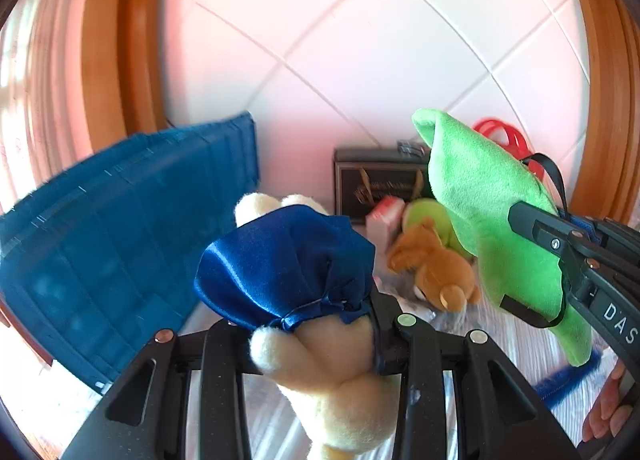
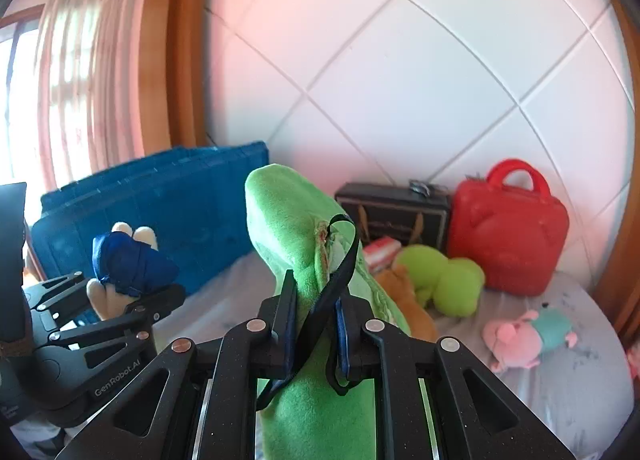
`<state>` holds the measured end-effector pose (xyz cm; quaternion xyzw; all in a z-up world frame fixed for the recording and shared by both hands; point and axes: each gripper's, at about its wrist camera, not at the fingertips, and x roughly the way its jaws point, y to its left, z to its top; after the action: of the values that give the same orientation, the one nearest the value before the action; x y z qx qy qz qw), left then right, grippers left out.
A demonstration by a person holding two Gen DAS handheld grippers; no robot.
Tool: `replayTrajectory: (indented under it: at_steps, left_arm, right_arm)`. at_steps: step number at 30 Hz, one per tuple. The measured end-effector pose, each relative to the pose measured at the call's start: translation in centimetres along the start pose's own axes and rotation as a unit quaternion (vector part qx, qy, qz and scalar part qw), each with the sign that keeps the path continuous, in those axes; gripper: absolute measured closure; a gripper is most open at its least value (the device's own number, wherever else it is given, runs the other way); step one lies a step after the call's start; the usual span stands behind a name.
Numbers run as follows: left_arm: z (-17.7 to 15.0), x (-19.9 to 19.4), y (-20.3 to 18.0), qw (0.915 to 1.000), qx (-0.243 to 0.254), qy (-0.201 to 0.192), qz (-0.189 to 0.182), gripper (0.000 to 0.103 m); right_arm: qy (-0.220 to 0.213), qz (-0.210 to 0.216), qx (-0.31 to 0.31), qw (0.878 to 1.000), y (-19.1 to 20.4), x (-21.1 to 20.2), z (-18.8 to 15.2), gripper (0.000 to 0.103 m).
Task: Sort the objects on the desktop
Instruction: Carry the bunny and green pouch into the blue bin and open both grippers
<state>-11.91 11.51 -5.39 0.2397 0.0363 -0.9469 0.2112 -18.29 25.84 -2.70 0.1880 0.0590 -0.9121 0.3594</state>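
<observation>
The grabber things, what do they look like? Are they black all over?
Mostly black. Each gripper, left and right, is matte black plastic with angular linkage bars, triangular cut-outs and round silver pivot pins. The right one's jaws have blue pads. White lettering reading GenRobot.AI marks the left gripper's body in the right wrist view, and DAS shows on the right one. No cables or sleeves are visible; bare fingertips peek in.

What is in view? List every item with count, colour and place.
Cream plush in blue satin dress: one, held in left gripper.
Green plush pouch: one, black strap, held in right gripper.
Blue crate: one, back left, against wall.
Dark box: one, black, back by wall.
Red case: one, handled, right of dark box.
Green plush: one, lime, before red case.
Brown plush: one, beside green plush.
Pink pig plush: one, teal top, front right.
Pink-white packet: one, before dark box.
Person's hand: one, bottom right.
</observation>
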Motion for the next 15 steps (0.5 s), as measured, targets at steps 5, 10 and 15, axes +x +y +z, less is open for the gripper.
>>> replayTrajectory:
  at_steps: [5, 10, 15]
  left_arm:
    - [2.4, -2.8, 3.7, 0.999, -0.006, -0.038, 0.022, 0.069]
    - [5.1, -5.3, 9.9, 0.9951, -0.003, -0.08, 0.059, 0.069]
    - [7.8, -5.9, 18.3, 0.9901, -0.008, -0.102, 0.096, 0.069]
  right_arm:
    - [-0.026, 0.023, -0.017, 0.999, 3.9, -0.9, 2.9, 0.087]
    - [-0.06, 0.05, -0.032, 0.996, 9.6, -0.8, 6.5, 0.087]
    - [-0.085, 0.081, -0.05, 0.992, 17.5, 0.9, 10.2, 0.087]
